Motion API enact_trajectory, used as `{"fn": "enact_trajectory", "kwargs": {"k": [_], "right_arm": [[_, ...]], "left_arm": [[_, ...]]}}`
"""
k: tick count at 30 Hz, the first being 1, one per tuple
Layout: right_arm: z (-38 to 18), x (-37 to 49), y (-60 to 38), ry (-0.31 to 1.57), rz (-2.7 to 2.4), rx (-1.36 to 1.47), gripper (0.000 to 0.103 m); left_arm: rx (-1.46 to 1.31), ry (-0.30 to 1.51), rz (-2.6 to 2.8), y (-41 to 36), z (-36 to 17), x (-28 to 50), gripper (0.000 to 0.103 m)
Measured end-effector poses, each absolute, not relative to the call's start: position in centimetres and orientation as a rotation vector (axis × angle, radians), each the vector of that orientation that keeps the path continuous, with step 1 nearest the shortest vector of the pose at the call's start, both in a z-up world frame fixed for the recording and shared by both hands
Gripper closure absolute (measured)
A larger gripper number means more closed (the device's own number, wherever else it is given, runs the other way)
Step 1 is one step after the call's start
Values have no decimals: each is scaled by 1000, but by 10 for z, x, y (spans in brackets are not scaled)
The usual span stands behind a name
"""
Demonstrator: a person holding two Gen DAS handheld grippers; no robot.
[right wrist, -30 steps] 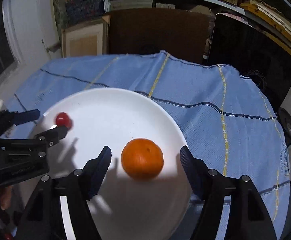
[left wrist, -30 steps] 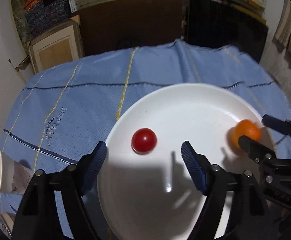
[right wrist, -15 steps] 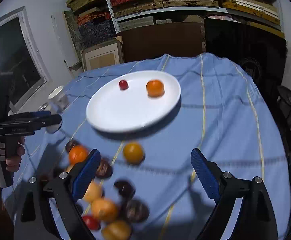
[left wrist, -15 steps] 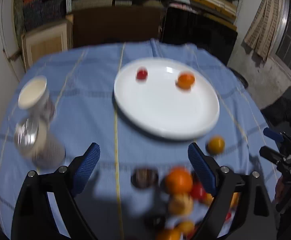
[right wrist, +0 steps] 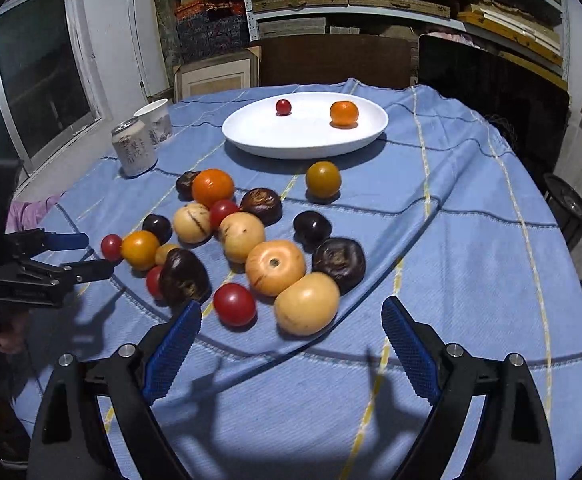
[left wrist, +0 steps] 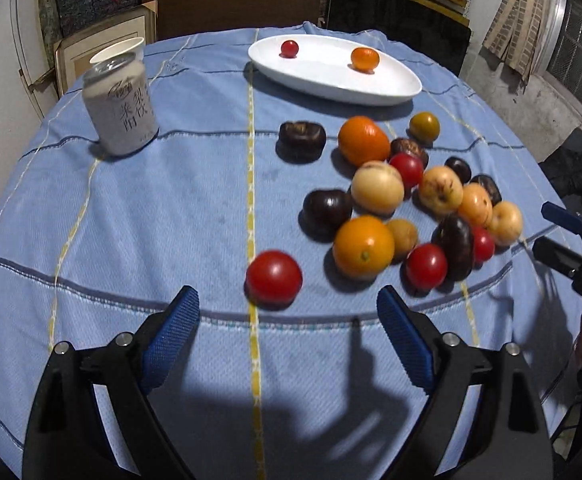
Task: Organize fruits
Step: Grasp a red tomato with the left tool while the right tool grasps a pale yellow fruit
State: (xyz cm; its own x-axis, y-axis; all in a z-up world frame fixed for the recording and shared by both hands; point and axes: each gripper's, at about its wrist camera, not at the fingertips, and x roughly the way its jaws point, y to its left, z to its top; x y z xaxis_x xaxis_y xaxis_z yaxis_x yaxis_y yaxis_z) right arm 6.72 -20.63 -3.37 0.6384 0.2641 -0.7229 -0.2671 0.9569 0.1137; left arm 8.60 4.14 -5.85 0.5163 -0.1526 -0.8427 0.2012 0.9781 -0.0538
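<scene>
Drink can (left wrist: 121,109) upright beside paper cup (left wrist: 119,47), blue tablecloth (left wrist: 151,208)

The left gripper (left wrist: 288,310) tips down with its two blue pads far apart and nothing between them. Its jaws have just been opening. The right gripper (right wrist: 291,322) tips down too, wide and empty, off to the left one's right side.

Blue tablecloth (left wrist: 171,208) bears white plate (left wrist: 395,92), can (left wrist: 121,110), loose fruit (left wrist: 365,246).
</scene>
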Motion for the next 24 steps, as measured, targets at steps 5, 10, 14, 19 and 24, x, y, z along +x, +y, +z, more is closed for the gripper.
{"fn": "enact_trajectory", "kwargs": {"k": [5, 10, 14, 19, 24], "right_arm": [[-34, 57, -205, 822, 312, -22, 11], [-38, 56, -212, 831, 303, 2, 11], [-42, 59, -214, 841, 298, 6, 11], [-53, 76, -208, 878, 256, -31, 11], [-59, 89, -194, 893, 233, -112, 24]], "left_arm": [[41, 1005, -219, 47, -63, 94, 32], [36, 1004, -202, 48, -68, 106, 58], [-8, 990, -217, 51, -67, 109, 73], [37, 947, -207, 45, -69, 105, 73], [27, 949, -212, 46, -69, 105, 73]]}}
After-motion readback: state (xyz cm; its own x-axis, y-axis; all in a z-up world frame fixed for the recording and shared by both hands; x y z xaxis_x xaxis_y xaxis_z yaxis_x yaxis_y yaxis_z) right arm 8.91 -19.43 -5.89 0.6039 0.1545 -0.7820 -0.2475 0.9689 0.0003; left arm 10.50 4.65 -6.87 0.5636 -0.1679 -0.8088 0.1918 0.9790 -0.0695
